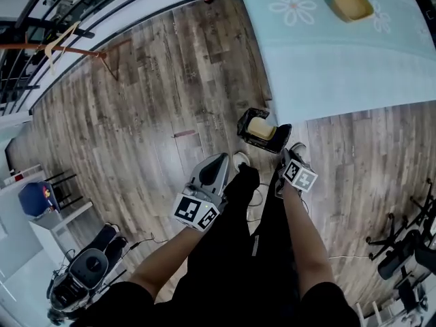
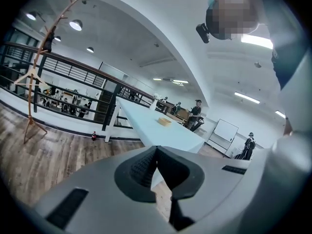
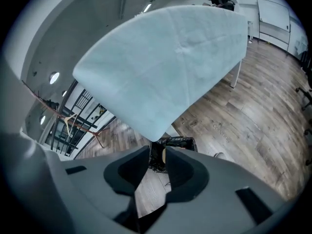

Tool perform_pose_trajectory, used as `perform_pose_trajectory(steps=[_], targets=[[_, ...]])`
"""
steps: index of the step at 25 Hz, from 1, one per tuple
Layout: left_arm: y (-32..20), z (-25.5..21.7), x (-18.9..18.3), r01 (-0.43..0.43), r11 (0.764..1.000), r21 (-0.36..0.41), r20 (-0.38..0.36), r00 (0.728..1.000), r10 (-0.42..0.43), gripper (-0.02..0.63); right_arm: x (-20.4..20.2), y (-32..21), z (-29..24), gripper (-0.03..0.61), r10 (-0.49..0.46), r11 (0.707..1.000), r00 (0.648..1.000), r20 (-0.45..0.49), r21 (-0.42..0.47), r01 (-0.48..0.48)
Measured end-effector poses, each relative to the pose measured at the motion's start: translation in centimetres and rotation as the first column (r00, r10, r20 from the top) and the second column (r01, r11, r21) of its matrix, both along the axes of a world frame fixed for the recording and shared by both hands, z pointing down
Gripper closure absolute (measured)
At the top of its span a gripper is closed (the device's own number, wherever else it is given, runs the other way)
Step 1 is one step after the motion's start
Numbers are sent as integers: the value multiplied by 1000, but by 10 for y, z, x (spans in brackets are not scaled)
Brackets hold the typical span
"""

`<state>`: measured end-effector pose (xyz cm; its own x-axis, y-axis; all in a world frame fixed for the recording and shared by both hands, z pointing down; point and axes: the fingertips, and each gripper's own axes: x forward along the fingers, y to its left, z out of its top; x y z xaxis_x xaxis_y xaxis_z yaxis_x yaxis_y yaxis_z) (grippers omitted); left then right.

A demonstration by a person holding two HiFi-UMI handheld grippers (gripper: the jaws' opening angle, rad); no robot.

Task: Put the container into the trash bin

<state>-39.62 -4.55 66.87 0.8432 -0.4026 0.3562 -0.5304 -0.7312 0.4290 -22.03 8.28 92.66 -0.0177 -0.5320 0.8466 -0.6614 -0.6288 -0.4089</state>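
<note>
The main risk now is knocking the trash bin (image 1: 244, 121) itself. Your right claw (image 1: 285, 157) hangs just beside its near rim, and your shoe stands close by, so a careless swing or step could catch the black liner and tip the bin over. That would spill the container (image 1: 261, 129), which already lies inside and looks to ride fairly high against the liner. A second, similar yellow tray (image 1: 352, 4) sits on the desk (image 1: 327, 67), well apart from you. If that one is also meant for the bin, you will have to walk round the bin to reach it, and that brings the same hazard. Your right forearm reaches down and forward, with the right claw pointing steeply at the floor. Its jaws are apart with nothing between them, and the right gripper view shows only the bin through the gap. Your left claw (image 1: 222, 161) is held lower left by your leg, angled only slightly downward. Its jaws are closed together and empty, and it faces the desk, not the bin.
</note>
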Motion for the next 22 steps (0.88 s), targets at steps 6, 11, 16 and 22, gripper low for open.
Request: perform_pose_trajectory(steps=[6,11,16,22], targets=[[18,-35,26,-63,998,14,5,998,63,600,36,17,-88,510,29,994,998,-57,107,-23],[46,-60,70,-129,991,33,-1,992,129,600,88,31,-168,534,38,971,989,-143,238,-3],[77,-82,117,-141,989,53,20,990,140,600,120,47,-234,535,-41,938,976,-212,329,111],[128,-120,205,-167,982,86,15,986,166,600,163,84,-297,535,-117,891,958,-262,398,218]])
